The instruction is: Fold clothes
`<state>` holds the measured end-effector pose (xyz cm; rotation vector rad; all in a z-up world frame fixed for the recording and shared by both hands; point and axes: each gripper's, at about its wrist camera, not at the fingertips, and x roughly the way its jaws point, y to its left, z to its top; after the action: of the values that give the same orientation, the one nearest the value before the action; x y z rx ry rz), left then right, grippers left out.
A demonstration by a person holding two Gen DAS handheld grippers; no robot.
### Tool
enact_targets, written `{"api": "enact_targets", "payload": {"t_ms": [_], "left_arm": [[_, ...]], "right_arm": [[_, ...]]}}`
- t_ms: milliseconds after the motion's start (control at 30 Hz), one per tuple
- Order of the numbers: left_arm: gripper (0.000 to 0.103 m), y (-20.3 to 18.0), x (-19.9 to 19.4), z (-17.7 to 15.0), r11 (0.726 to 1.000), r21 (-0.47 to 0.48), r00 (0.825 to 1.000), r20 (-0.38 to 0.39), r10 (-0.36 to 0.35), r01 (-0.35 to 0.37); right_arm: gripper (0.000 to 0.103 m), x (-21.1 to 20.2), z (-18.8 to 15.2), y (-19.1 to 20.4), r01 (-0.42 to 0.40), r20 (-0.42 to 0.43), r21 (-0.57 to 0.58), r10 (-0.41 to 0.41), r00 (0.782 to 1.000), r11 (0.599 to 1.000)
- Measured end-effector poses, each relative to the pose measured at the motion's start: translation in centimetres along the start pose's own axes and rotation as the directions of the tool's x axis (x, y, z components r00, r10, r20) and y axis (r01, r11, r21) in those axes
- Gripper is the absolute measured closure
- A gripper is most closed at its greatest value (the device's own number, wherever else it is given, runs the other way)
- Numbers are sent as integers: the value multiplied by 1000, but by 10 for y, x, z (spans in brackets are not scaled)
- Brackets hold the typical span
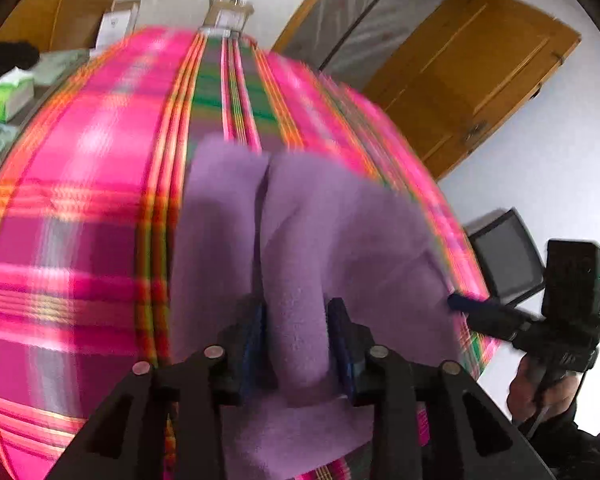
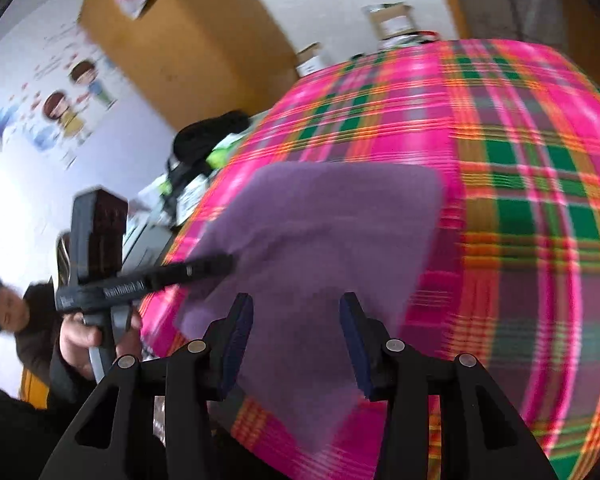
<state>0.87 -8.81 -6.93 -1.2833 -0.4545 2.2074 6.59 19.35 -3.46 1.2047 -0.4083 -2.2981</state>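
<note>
Between the two dark pads of the left claw [image 1: 296, 344], at the bottom middle of the left wrist view, rises a thick ridge of the purple cloth [image 1: 320, 232]. The pads flank this fold closely, but blur hides whether they press on it or have let it go, so I cannot tell its grip. From there the cloth runs up the frame, a crease down its middle, and spreads toward the right edge, lying on the pink checked cover [image 1: 80, 208].

In the right wrist view the right claw [image 2: 296, 340] stands with its pads apart at the bottom middle; purple cloth [image 2: 328, 220] shows through the gap, seemingly beneath the pads and not pinched. The cloth lies straight ahead of this claw and fans toward the upper right of the frame, its far edge running level across the middle. Its long axis seems to lead away from both claws.

The left claw's finger [image 2: 204, 268] reaches in from the left of this frame onto the cloth's near left edge, so both claws work the same near edge, side by side. The next fold probably turns on carrying that near edge up the frame toward the far one.
</note>
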Motion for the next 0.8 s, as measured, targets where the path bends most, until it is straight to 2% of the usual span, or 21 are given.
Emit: {"api": "enact_targets", "payload": {"t_ms": [67,200,233,300,333,400,533,600,633,667,800], "left_arm": [[89,-2,-12,2,999,2,997,50,-53,53],[89,-1,-58,-4,979,26,962,183,-201,200],[89,2,-64,-10,980,36,961,195,-197,194],[89,13,-59,-22,984,16,970,167,-176,176],[89,25,-48,-30,989,-25,982,123,-144,148],[89,39,-28,-40,992,-80,994,51,-96,100],[87,32,-34,-40,995,-50,994,79,-79,83],[85,27,-42,-41,999,-21,995,84,-48,50],[85,26,-45,-41,999,-10,996,89,-30,31],[85,24,-49,-40,1000,0,995,94,-12,12],[85,15,-60,-25,994,47,986,142,88,-96]], "right_arm": [[56,-6,1,-8,9,12,17,-9,1000,1000],[56,-14,3,-16,15,44,34,-16,999,999],[56,-15,4,-17,12,52,35,-14,999,999],[56,-9,4,-18,10,48,39,-12,999,999],[56,-6,3,-19,9,45,41,-11,999,999],[56,0,3,-19,8,36,42,-10,999,999],[56,2,5,-13,26,53,5,-26,998,1000],[64,-1,9,-8,46,84,-29,-43,995,999],[74,-1,12,-6,59,91,-49,-54,994,997],[79,-1,15,-3,73,96,-69,-66,993,995],[80,14,31,4,119,109,-141,-104,989,983]]}}
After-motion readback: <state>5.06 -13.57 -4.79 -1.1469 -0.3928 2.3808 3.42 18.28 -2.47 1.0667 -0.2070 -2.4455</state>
